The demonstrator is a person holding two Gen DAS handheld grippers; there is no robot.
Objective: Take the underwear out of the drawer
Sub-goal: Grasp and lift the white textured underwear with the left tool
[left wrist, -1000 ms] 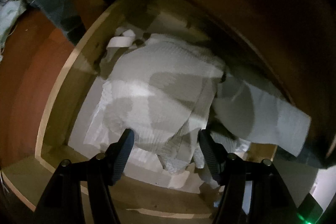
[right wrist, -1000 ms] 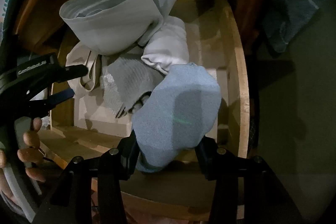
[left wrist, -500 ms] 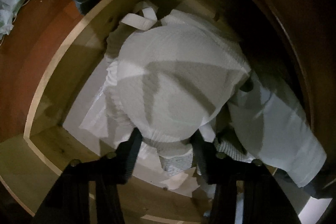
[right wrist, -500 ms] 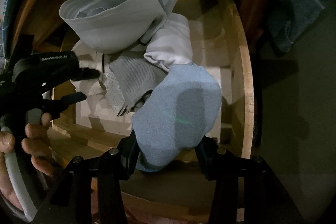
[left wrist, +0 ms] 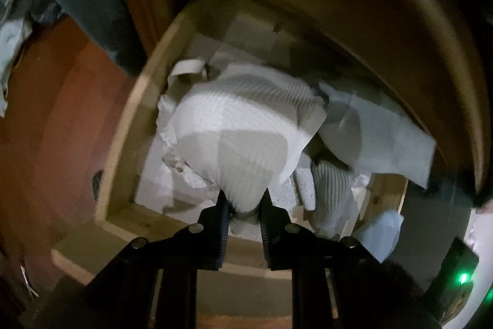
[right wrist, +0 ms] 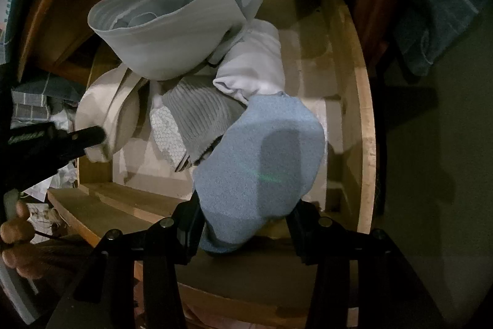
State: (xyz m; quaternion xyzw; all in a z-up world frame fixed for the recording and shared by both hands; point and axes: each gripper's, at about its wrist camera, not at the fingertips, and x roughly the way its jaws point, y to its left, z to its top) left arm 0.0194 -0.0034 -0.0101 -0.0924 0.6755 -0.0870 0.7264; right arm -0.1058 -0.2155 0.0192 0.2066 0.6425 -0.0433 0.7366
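Observation:
An open wooden drawer (left wrist: 129, 119) holds several garments. My left gripper (left wrist: 243, 205) is shut on a white ribbed underwear (left wrist: 237, 131), which bulges up over the drawer's left half; the same piece shows cream in the right wrist view (right wrist: 104, 110) beside the left gripper (right wrist: 89, 141). My right gripper (right wrist: 246, 224) is shut on a blue underwear (right wrist: 258, 171), held above the drawer's front edge (right wrist: 129, 205). A pale folded garment (right wrist: 172, 33), a grey ribbed piece (right wrist: 197, 119) and a white piece (right wrist: 255, 67) lie in the drawer.
The dark cabinet top (left wrist: 354, 20) overhangs the drawer's back. A reddish wooden floor (left wrist: 46, 128) lies left of the drawer. A dark teal cloth (right wrist: 437, 14) hangs at the right. Clothes (left wrist: 12, 42) lie at far left.
My left gripper has closed on the white ribbed underwear and lifted it toward the drawer's front. My right gripper has kept still with the blue underwear.

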